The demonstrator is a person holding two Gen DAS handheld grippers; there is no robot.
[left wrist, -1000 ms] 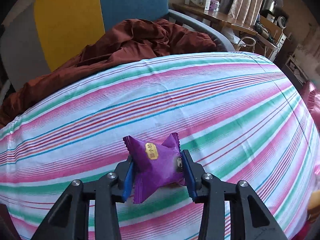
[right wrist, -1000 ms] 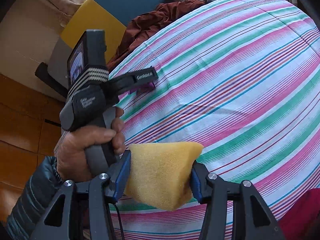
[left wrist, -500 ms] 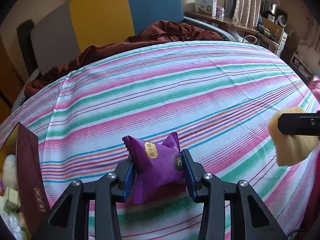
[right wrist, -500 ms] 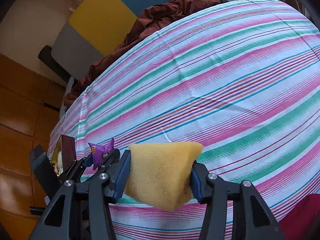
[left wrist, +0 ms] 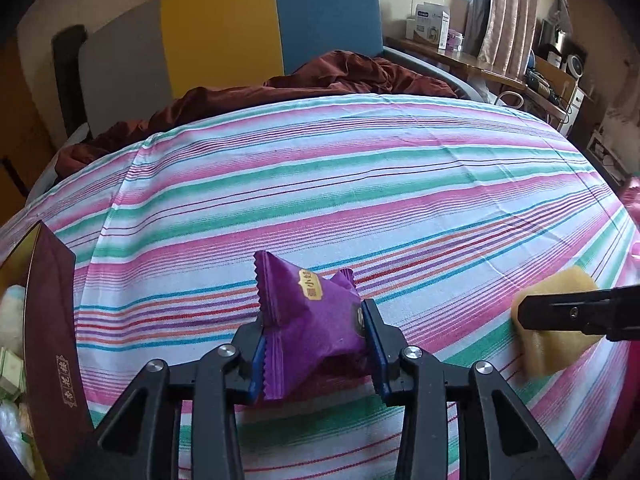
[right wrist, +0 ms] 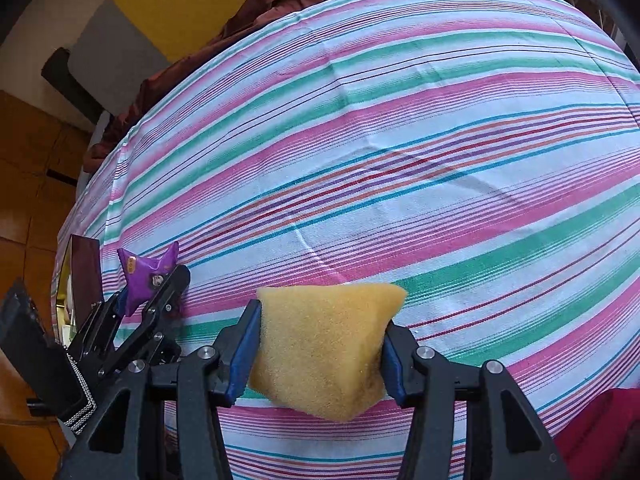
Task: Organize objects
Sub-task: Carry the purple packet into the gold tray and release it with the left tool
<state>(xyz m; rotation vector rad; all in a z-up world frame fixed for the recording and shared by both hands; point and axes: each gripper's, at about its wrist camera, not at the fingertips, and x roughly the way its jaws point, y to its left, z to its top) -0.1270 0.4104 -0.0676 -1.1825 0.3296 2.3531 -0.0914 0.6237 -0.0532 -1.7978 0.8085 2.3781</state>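
Note:
My left gripper (left wrist: 314, 330) is shut on a purple snack packet (left wrist: 316, 308) just above the striped sheet (left wrist: 360, 184); its jaws are closing on the packet. In the right wrist view the same packet (right wrist: 142, 276) and left gripper (right wrist: 156, 284) sit at the far left beside a dark red box (right wrist: 86, 276). My right gripper (right wrist: 322, 346) grips a yellow sponge (right wrist: 324, 360); its jaws are opening slightly, the pads still pressing the sponge. The sponge (left wrist: 554, 354) also shows at the right edge of the left wrist view.
The dark red open box (left wrist: 52, 320) holds several pale items at the bed's left edge. A rumpled brown blanket (left wrist: 320, 76) lies at the head, under a grey, yellow and blue headboard (left wrist: 224, 32). A red cloth (right wrist: 600, 432) lies at lower right.
The left gripper carried the packet leftward over the sheet until the dark red box came into view. The right gripper and sponge sank a little and now show at the left view's right edge.

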